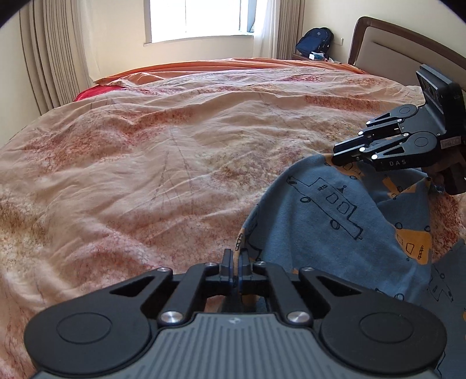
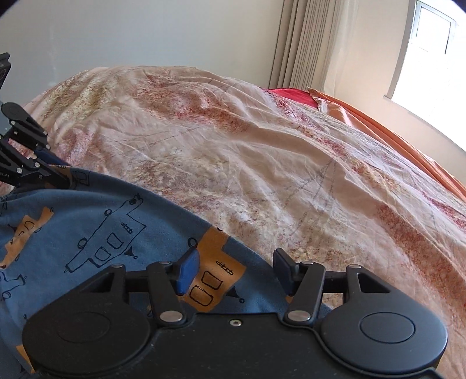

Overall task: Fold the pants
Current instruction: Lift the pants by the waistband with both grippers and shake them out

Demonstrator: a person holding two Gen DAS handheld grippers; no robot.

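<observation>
Blue pants (image 1: pixel 320 233) printed with line-drawn vehicles and orange patches lie on the bed at the lower right of the left wrist view. In the right wrist view the pants (image 2: pixel 87 215) fill the lower left. My left gripper (image 1: pixel 236 256) is shut on the pants' near left edge; from the right wrist view the left gripper (image 2: pixel 65 180) pinches a raised fold there. My right gripper (image 2: pixel 235 258) stands open above an orange patch at the pants' edge, and its blue pads (image 2: pixel 188 271) do not press on the cloth. From the left wrist view the right gripper (image 1: pixel 337 153) points at the pants' far edge.
A wrinkled pink and cream quilt (image 1: pixel 174 151) covers the bed. An orange sheet (image 1: pixel 233 65) and a red cloth (image 1: pixel 87 93) lie at its far side. A headboard (image 1: pixel 378 43), a dark backpack (image 1: pixel 316 39), curtains (image 1: pixel 52 52) and a bright window (image 1: pixel 195 17) stand behind.
</observation>
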